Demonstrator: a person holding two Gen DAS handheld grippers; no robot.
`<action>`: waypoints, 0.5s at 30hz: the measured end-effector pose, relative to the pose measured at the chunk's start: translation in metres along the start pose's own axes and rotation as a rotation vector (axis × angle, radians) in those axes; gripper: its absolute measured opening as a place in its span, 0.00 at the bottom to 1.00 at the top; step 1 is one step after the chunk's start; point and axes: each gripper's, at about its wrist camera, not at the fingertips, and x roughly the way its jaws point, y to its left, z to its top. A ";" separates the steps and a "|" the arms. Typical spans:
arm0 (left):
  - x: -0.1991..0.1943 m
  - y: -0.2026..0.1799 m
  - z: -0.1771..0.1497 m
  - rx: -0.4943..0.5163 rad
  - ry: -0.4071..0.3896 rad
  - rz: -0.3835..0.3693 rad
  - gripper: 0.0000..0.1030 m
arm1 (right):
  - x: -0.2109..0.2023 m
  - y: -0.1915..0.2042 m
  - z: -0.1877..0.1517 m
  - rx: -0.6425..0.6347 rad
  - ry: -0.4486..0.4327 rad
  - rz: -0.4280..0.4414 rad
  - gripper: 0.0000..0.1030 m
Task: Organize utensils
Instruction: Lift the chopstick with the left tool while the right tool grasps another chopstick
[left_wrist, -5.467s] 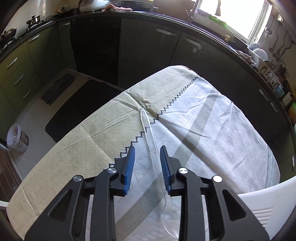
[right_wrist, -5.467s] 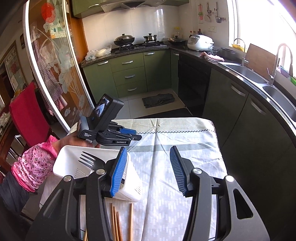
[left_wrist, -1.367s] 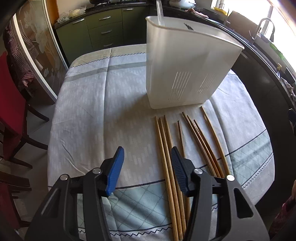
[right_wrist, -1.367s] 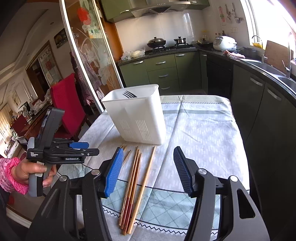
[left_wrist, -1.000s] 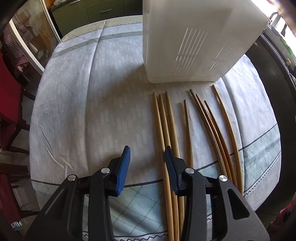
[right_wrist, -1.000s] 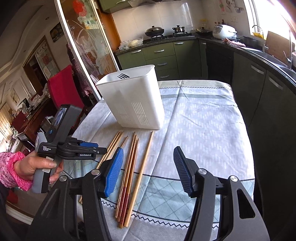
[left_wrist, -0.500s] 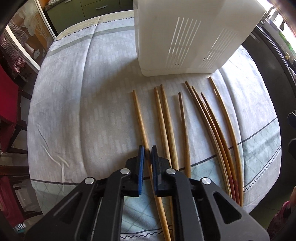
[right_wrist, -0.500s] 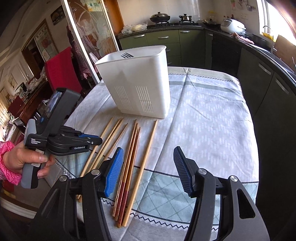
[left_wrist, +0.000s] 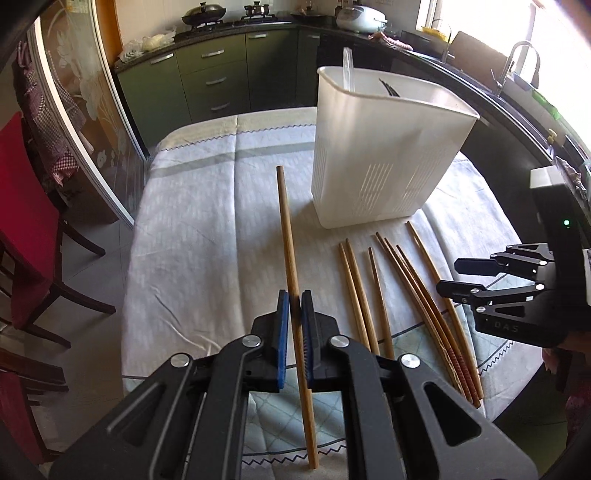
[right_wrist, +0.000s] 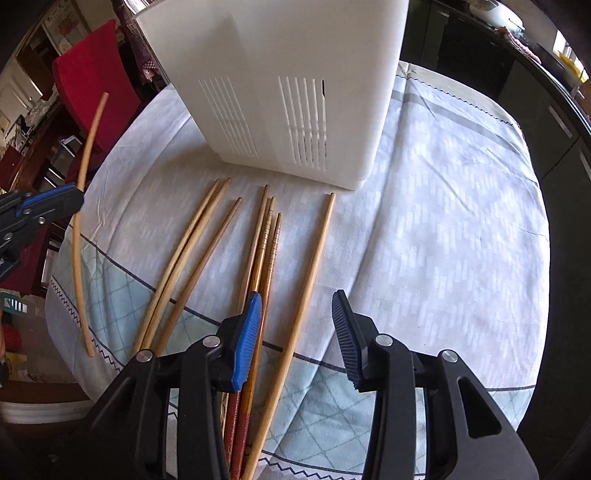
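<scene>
Wooden chopstick (left_wrist: 287, 242) clamped in left gripper (left_wrist: 294, 308); right gripper (right_wrist: 297, 328) agape above others.

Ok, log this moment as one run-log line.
left gripper: shut on chopstick, lifted | right gripper: open, over loose chopsticks | holder: upright on tablecloth

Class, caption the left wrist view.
Left gripper holds one chopstick above the table, beside the white utensil holder.

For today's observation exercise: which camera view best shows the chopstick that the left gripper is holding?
The left wrist view: the held chopstick runs full length through the shut left gripper, lifted beside the white utensil holder. The right wrist view shows it only at the frame's left edge, small and bent by the lens.
</scene>
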 end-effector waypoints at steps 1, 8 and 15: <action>-0.003 0.003 0.000 0.004 -0.015 0.000 0.07 | 0.004 0.001 0.002 -0.002 0.011 -0.011 0.33; -0.017 0.011 -0.003 0.017 -0.084 -0.015 0.07 | 0.022 0.009 0.010 -0.005 0.038 -0.060 0.24; -0.023 0.014 -0.006 0.019 -0.113 -0.028 0.07 | 0.016 0.026 0.004 -0.020 -0.021 -0.085 0.07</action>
